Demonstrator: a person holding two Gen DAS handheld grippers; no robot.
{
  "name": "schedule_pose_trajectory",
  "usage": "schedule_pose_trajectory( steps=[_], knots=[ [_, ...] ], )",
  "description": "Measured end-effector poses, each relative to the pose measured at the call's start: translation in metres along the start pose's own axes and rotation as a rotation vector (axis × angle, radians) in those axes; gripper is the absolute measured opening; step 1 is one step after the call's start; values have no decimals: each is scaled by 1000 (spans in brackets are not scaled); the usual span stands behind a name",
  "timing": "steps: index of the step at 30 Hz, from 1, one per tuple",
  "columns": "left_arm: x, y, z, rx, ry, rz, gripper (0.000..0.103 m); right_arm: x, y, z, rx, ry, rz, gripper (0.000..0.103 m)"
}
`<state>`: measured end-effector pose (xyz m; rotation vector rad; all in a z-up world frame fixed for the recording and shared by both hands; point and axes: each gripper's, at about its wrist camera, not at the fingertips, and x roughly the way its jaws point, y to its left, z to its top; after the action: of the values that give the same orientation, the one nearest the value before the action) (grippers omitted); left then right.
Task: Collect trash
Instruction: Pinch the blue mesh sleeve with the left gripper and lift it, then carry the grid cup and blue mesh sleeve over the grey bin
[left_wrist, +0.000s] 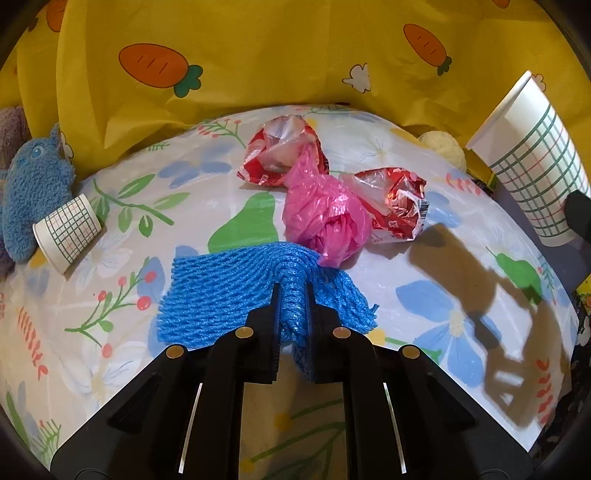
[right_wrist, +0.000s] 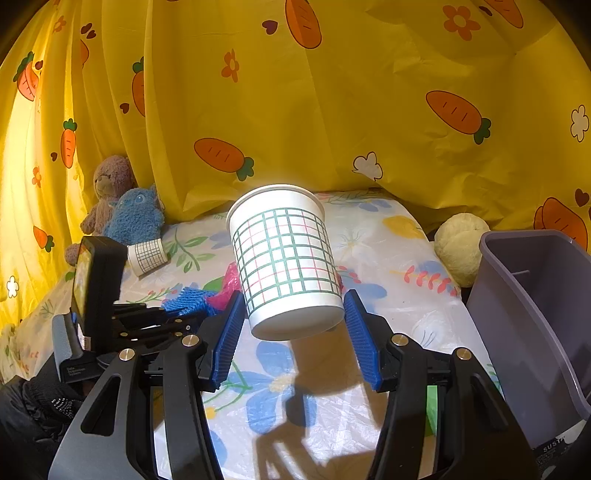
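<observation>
Left gripper (left_wrist: 291, 295): fingers narrow, pinching a bunched fold of the blue foam net (left_wrist: 236, 291). The rest of the net lies flat on the flowered tabletop (left_wrist: 110, 369), spreading to the left of the fingers.

Just beyond the net, touching its far edge: a crumpled pink plastic bag (left_wrist: 325, 218). Two crumpled red wrappers flank the bag, one behind it (left_wrist: 273, 151), one to its right (left_wrist: 399, 206); both touch the pink plastic.

Small checked paper cup (left_wrist: 68, 232) on its side at the tabletop's left edge, resting against a blue plush toy (left_wrist: 33, 192). A brown teddy (right_wrist: 110, 184) sits behind the blue one, by the yellow carrot-print curtain (right_wrist: 332, 110).

Right gripper (right_wrist: 293, 306): fingers about half apart, blue ribbed pads (right_wrist: 231, 332) clamped on the base of a large checked paper cup (right_wrist: 284, 254). Cup held clear of the tabletop, mouth tilted away toward the curtain.

Grey plastic bin (right_wrist: 535, 295) at the right edge of the tabletop, near the right gripper. A pale yellow plush ball (right_wrist: 461, 247) just left of the bin's rim, against the curtain.

Gloved hand (right_wrist: 48, 402) low at left, behind the left gripper's body.
</observation>
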<state>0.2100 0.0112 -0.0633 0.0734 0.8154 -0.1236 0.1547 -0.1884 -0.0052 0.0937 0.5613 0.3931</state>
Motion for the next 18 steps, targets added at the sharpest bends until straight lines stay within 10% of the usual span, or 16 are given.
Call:
schedule_pose_trajectory(
  steps=[18],
  knots=[
    [-117,0,10,-48,-293,-46,10,-17,7,-1,-8,-23,25,54]
  ],
)
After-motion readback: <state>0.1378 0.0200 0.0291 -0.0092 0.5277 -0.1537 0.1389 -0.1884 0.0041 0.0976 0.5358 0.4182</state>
